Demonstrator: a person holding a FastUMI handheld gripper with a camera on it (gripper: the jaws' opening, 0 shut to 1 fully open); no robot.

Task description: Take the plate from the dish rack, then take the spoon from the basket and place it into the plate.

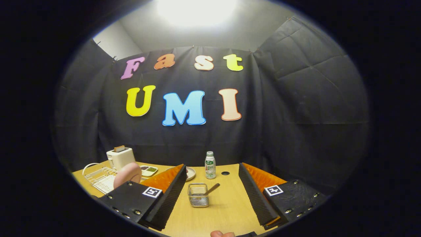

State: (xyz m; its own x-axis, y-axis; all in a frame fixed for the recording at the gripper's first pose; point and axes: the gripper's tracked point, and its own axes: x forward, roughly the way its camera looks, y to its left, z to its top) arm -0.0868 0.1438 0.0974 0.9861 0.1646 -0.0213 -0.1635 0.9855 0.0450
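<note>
A pink plate (127, 174) stands on edge in a white wire dish rack (98, 177) on the wooden table (227, 210), beyond and to the left of my left finger. A small wire basket (198, 195) sits on the table ahead, in line with the gap between my fingers, with a spoon (211, 189) leaning out of it to the right. My gripper (212, 197) is open wide, its fingers held above the table and touching nothing.
A white toaster (120, 157) with bread in it stands behind the rack. A small divided dish (149, 170), a shallow plate (190, 173) and a bottle (210, 165) stand near the table's back. A cable hole (225, 172) is right of the bottle. A fingertip (222, 234) shows below.
</note>
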